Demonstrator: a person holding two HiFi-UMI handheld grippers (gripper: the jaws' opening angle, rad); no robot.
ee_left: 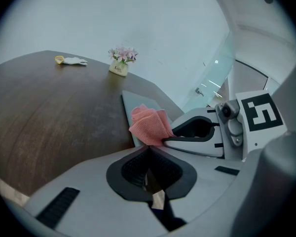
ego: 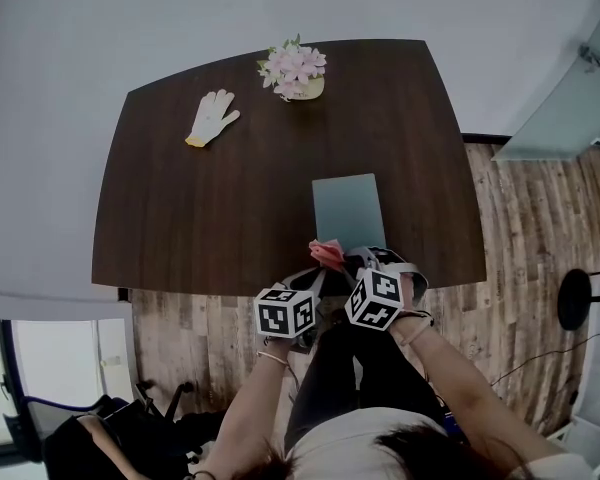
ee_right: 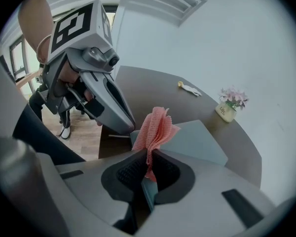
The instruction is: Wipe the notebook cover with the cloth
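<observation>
A grey-blue notebook [ego: 348, 209] lies closed near the front edge of the dark wooden table [ego: 210, 218]. Just in front of it a pink cloth [ego: 327, 254] is bunched up, pinched in my right gripper [ego: 338, 260]. The right gripper view shows the cloth [ee_right: 156, 126] standing up from between the closed jaws of the right gripper [ee_right: 147, 154], with the notebook [ee_right: 195, 139] right behind. My left gripper [ego: 315, 274] hovers beside it at the table's edge. In its own view the left gripper [ee_left: 149, 152] is shut with nothing between the jaws, and the cloth [ee_left: 150, 126] hangs ahead over the notebook [ee_left: 137, 100].
A white work glove [ego: 212, 117] lies at the table's far left. A small pot of pink flowers [ego: 295, 71] stands at the far edge. A glass door [ego: 570, 98] is to the right. A black round base [ego: 575, 298] sits on the wooden floor.
</observation>
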